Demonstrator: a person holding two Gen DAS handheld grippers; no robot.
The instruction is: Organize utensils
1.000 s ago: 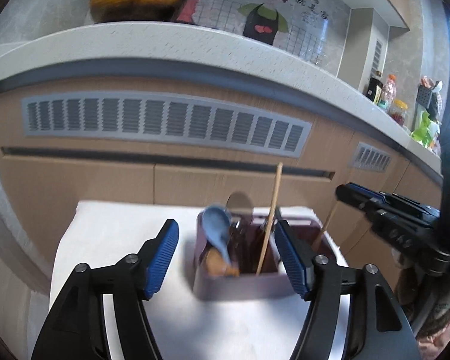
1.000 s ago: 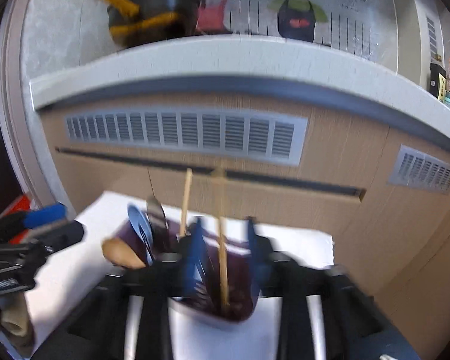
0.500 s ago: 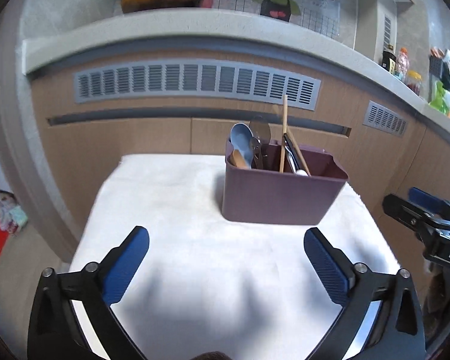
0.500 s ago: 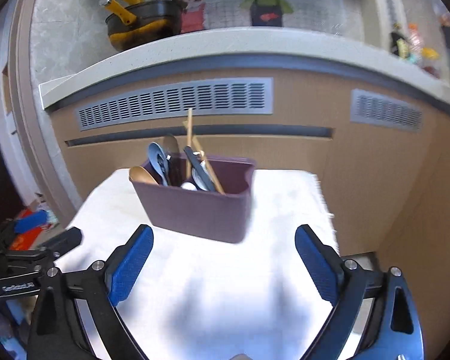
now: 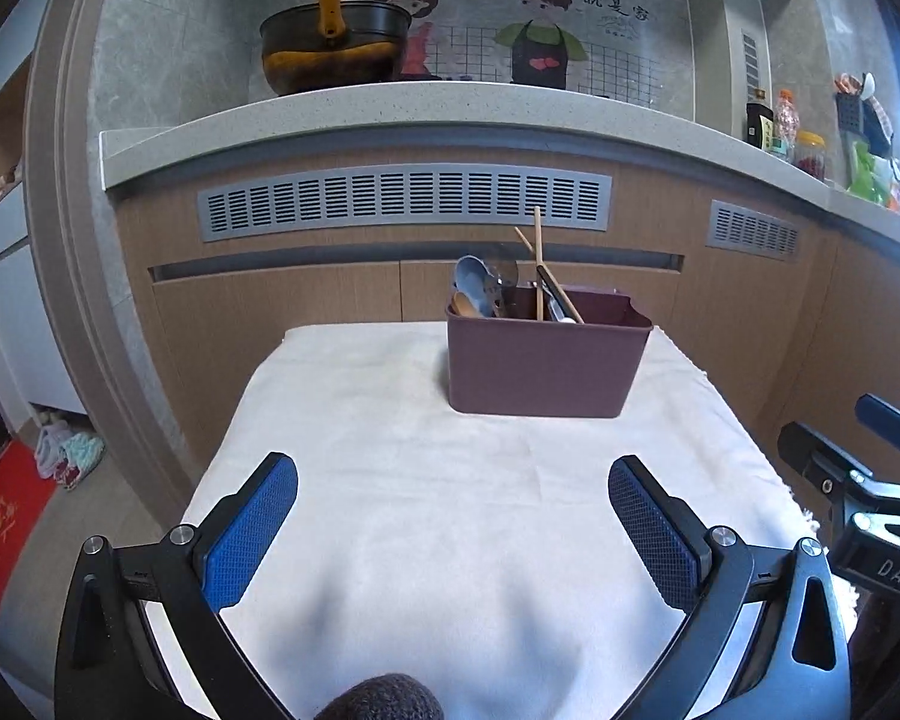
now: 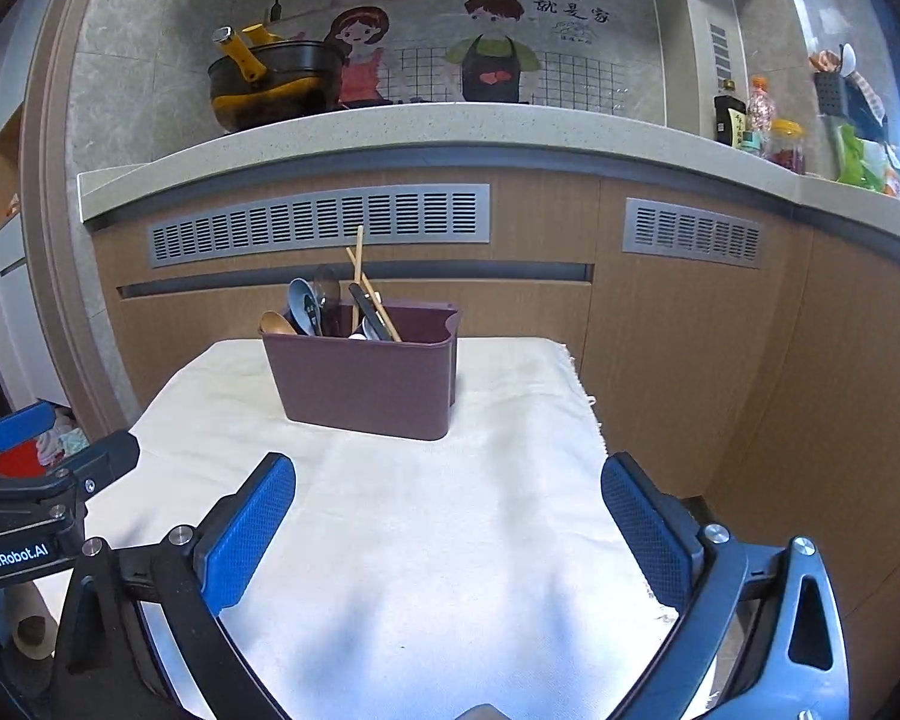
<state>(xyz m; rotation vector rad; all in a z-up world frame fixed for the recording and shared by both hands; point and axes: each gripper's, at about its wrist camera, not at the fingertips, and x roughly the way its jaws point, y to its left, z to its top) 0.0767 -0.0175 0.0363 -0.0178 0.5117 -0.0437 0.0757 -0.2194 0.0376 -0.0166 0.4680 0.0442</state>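
Both tongs [image 5: 453, 516] [image 6: 448, 513] pulled back, open, caddy [image 5: 545, 360] mid-cloth [image 5: 450, 510]

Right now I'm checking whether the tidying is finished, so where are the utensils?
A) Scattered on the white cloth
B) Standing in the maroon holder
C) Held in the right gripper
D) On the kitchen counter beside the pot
B: the chopsticks and spoons stand in the maroon holder, the white cloth is bare, and both grippers are open and empty.
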